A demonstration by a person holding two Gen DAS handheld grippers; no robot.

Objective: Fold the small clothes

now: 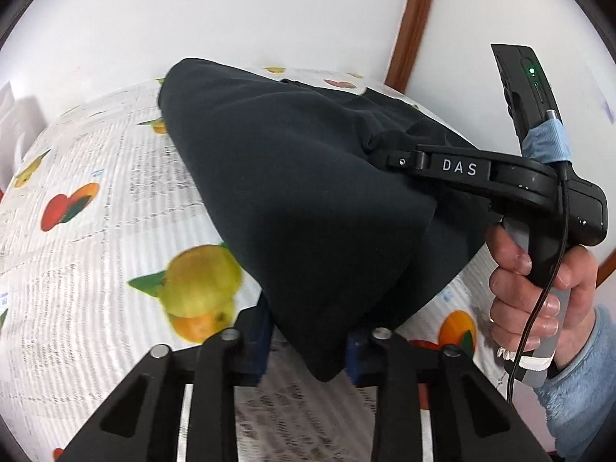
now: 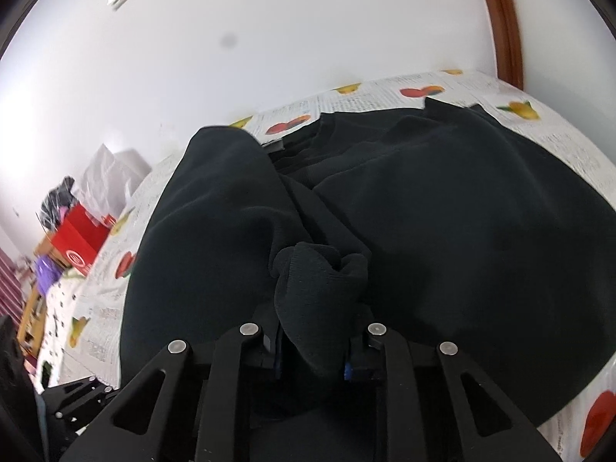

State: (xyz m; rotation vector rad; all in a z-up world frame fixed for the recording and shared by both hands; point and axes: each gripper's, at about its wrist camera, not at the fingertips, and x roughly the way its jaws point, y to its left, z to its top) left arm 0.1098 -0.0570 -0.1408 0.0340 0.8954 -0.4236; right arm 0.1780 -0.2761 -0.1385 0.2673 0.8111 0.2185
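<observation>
A black garment (image 1: 292, 192) is lifted off the table and hangs in folds; it fills the right wrist view (image 2: 442, 223) too. My left gripper (image 1: 308, 350) is shut on a lower corner of the garment. My right gripper (image 2: 312, 342) is shut on a bunched edge of it. The right gripper also shows in the left wrist view (image 1: 400, 159), held by a hand at the right, pinching the cloth higher up. The blue finger pads are mostly hidden by cloth.
The table (image 1: 96, 231) is covered by a cloth printed with newsprint and fruit. A white wall and a brown wooden frame (image 1: 412, 19) stand behind. A red box (image 2: 79, 240) and bags sit at the far left of the table.
</observation>
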